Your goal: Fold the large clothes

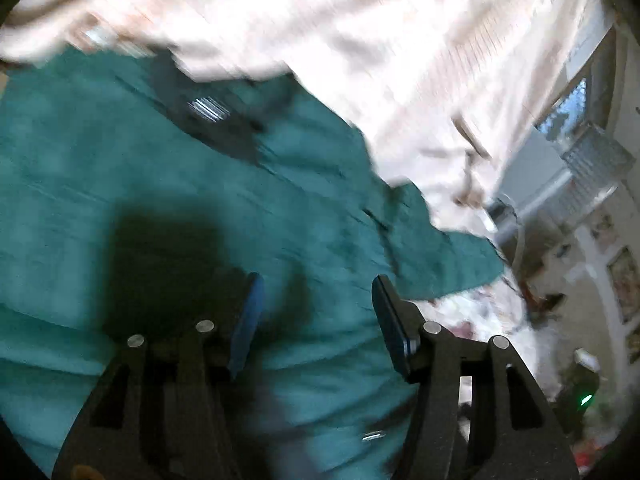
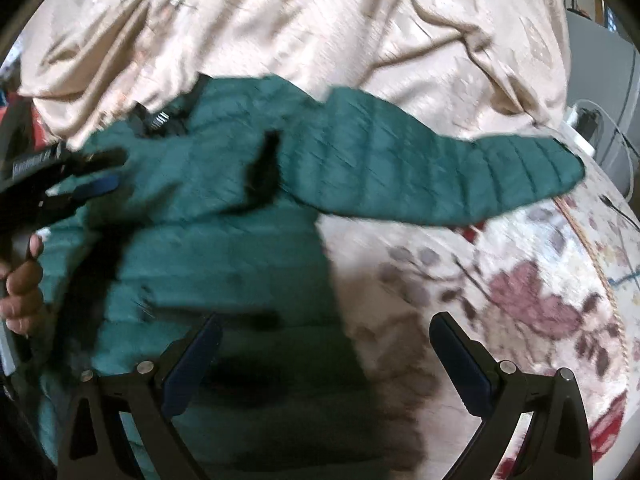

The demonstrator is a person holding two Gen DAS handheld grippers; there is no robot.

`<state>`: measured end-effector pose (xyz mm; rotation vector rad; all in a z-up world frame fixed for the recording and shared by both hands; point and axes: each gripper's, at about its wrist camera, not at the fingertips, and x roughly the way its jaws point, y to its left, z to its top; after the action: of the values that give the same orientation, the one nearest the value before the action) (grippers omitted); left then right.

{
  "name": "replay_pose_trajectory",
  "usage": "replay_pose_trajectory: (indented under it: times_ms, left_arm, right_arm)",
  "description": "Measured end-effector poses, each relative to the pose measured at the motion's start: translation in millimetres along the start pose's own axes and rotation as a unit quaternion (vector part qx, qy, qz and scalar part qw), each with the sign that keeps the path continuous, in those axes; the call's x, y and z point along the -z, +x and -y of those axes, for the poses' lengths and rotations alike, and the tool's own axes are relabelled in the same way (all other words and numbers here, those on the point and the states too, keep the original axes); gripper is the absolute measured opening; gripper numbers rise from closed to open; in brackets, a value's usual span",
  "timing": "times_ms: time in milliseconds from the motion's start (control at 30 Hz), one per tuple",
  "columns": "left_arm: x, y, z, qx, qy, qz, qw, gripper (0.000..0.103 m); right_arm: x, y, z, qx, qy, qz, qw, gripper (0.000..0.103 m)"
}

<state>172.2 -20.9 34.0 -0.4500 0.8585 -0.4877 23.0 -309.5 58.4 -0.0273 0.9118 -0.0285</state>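
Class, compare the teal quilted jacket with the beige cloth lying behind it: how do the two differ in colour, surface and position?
The teal jacket is dark green-blue; the beige cloth is pale cream.
The jacket shows stitched quilted bands, plainest on its outstretched sleeve; the cloth shows loose folds.
The jacket lies nearer the open right gripper; the cloth lies beyond it.
Both are soft fabrics resting on the floral cover.

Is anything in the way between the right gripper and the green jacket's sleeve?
Nothing visible. The right gripper is open over the green jacket, and the sleeve lies uncovered ahead on the floral bedspread.
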Motion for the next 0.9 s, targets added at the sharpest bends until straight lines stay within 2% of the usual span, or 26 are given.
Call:
replay_pose_trajectory:
  times_ms: [67, 100, 133, 167, 233, 333, 400, 467, 500, 533, 567, 633, 667, 733, 800, 867, 900]
  left_arm:
    - [-11.6, -27.3, -31.2, -0.085, 0.011, 0.038, 0.9956, 0.057]
    - [-15.6, -36.8, -45.1, -0.116, 0.007, 0.05, 0.992, 0.057]
    - [-20.0, -49.5, -66.0, -0.148, -0.013, 0.072, 0.9863, 0.057]
    - [-22.7, -59.6, -87.2, -0.163, -0.044, 0.091, 0.9814, 0.057]
    - [-26.2, -66.0, -117.0, -0.171, -0.095, 0.096, 0.976, 0.057]
    - [-30.0, -65.1, -142.1, -0.189, -0.118, 0.087, 0.9709, 0.057]
    - [-32.5, -49.5, -148.9, -0.207, -0.127, 0.066, 0.9679, 0.057]
    - [-29.7, -36.8, -162.4, -0.211, -0.149, 0.037, 0.9654, 0.059]
    - [-27.8, -31.6, -169.8, -0.21, -0.165, 0.025, 0.9633, 0.062]
    - [-26.6, -29.6, -175.8, -0.204, -0.18, 0.022, 0.962, 0.068]
    - [-24.4, -30.4, -177.5, -0.197, -0.189, 0.023, 0.9618, 0.068]
    - [-28.1, -35.6, -171.5, -0.212, -0.193, 0.024, 0.9578, 0.068]
    - [-31.2, -42.9, -163.2, -0.222, -0.184, 0.042, 0.9566, 0.068]
    - [-41.0, -54.3, -145.8, -0.227, -0.148, 0.086, 0.9586, 0.068]
    - [-49.9, -58.2, -133.6, -0.243, -0.117, 0.114, 0.9561, 0.068]
    - [-53.4, -49.9, -134.3, -0.248, -0.103, 0.11, 0.957, 0.068]
    - [-52.8, -39.6, -140.8, -0.253, -0.103, 0.089, 0.958, 0.068]
  right_arm:
    - [-17.1, 0.2, -14.8, -0.014, 0.0, 0.018, 1.0, 0.103]
    - [-29.7, 1.7, -23.7, -0.024, 0.0, 0.032, 0.999, 0.103]
    - [-42.8, 5.1, -32.7, -0.033, 0.0, 0.046, 0.998, 0.103]
    - [-51.4, 8.2, -38.5, -0.038, 0.0, 0.053, 0.998, 0.103]
    - [-77.8, 29.1, -60.2, -0.059, -0.01, 0.056, 0.997, 0.103]
    - [-103.4, 70.6, -87.7, -0.075, -0.029, 0.035, 0.996, 0.103]
    - [-107.1, 107.2, -96.1, -0.089, -0.038, -0.008, 0.995, 0.103]
    - [-99.5, 146.6, -90.1, -0.075, -0.034, -0.061, 0.995, 0.103]
    - [-92.7, 168.6, -80.5, -0.057, -0.022, -0.095, 0.994, 0.103]
    - [-89.3, 182.7, -65.6, -0.075, 0.017, -0.117, 0.99, 0.103]
    - [-90.0, 186.4, -57.2, -0.094, 0.044, -0.124, 0.987, 0.103]
    - [-102.0, 176.6, -50.5, -0.089, 0.06, -0.116, 0.987, 0.103]
    - [-107.6, 169.1, -51.4, -0.085, 0.055, -0.099, 0.99, 0.102]
    - [-125.2, 151.8, -57.2, -0.085, 0.039, -0.041, 0.995, 0.102]
    - [-139.4, 148.6, -64.6, -0.087, 0.031, 0.003, 0.996, 0.102]
    - [-144.1, 164.0, -70.3, -0.108, 0.032, 0.009, 0.994, 0.103]
    - [-143.2, 181.2, -74.1, -0.121, 0.027, -0.012, 0.992, 0.103]
